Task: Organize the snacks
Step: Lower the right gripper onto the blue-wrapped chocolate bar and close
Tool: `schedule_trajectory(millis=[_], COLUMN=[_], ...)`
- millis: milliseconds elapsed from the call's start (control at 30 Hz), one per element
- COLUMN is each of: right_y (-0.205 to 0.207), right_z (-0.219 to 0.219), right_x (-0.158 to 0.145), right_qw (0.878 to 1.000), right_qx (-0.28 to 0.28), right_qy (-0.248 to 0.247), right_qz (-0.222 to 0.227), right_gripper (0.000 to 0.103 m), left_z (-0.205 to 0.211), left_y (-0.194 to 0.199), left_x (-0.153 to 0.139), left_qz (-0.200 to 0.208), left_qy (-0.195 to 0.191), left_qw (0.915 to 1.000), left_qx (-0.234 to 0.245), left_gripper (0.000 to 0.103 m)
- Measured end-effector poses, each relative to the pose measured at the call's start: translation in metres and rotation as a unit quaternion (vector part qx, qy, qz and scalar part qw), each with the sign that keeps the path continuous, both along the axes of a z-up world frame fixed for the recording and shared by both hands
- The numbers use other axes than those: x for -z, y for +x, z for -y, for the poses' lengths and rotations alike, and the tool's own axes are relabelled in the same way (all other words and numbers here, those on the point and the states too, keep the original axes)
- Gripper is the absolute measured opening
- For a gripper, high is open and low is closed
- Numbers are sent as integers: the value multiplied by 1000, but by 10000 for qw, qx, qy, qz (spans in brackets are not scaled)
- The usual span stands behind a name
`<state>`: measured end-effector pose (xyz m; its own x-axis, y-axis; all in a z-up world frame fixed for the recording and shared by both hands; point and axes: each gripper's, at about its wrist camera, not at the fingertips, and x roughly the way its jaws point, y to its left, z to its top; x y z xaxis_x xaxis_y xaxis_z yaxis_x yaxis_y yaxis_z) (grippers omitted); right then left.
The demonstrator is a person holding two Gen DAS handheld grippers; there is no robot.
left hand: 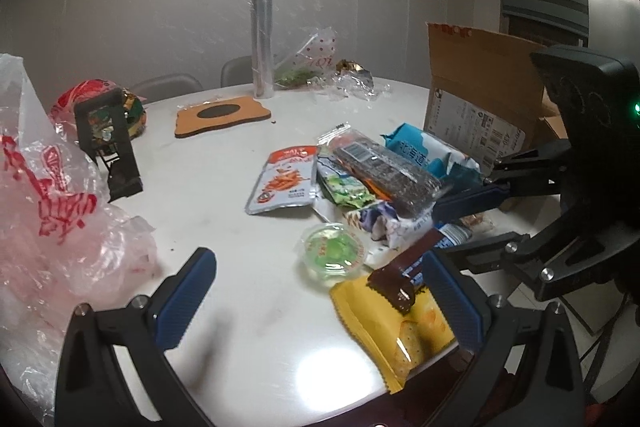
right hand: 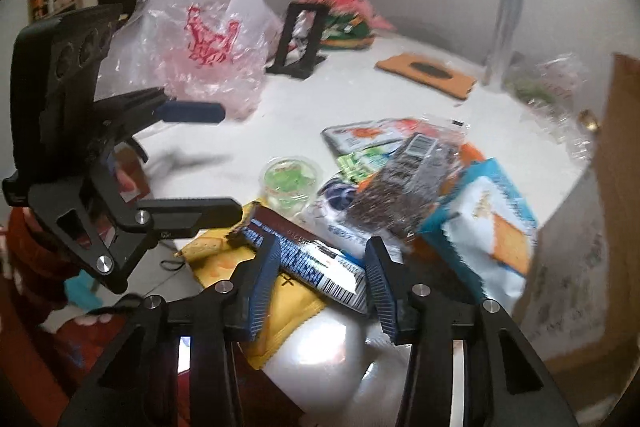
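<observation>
A heap of snack packets lies on the white round table: a dark seaweed pack, a blue-white pack, an orange-grey pouch, a green jelly cup, a yellow cracker bag and a brown-blue bar. My left gripper is open over the table's near edge, its right finger beside the yellow bag. My right gripper is open with its fingers on either side of the brown-blue bar, which rests on the yellow bag. It also shows at the right of the left wrist view.
An open cardboard box stands at the table's right. A crumpled plastic bag with red print fills the left. A black stand, an orange mat, a tall clear roll and loose wrappers lie farther back.
</observation>
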<state>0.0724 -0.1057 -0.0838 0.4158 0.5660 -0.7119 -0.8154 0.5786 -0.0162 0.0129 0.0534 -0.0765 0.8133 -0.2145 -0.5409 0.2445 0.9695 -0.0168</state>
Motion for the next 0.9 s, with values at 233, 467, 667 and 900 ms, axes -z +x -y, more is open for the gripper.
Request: schedule_trajectory(millis=[233,467,667,900], right_y=[8,7,20,18], right_z=[3,12,9,12], right_x=[1,0,8,8], right_qw=[9982,9964,9949,9945], right_qx=[-103,-8,-184,-129], right_qy=[-111,-39,84,147], right_qz=[-587,-845,-988,-1026], right_gripper=[40,40,40,22], left_z=[4,8,5,1], left_y=[4,8,14,22], left_x=[4,6,6,5], left_qz=[-8,-31,-129,-226], left_qy=[0,53,-61,-127], left_qw=[10000,10000,9999,9996], left_qx=[40,54,91,95], left_gripper=[102,102,102,101])
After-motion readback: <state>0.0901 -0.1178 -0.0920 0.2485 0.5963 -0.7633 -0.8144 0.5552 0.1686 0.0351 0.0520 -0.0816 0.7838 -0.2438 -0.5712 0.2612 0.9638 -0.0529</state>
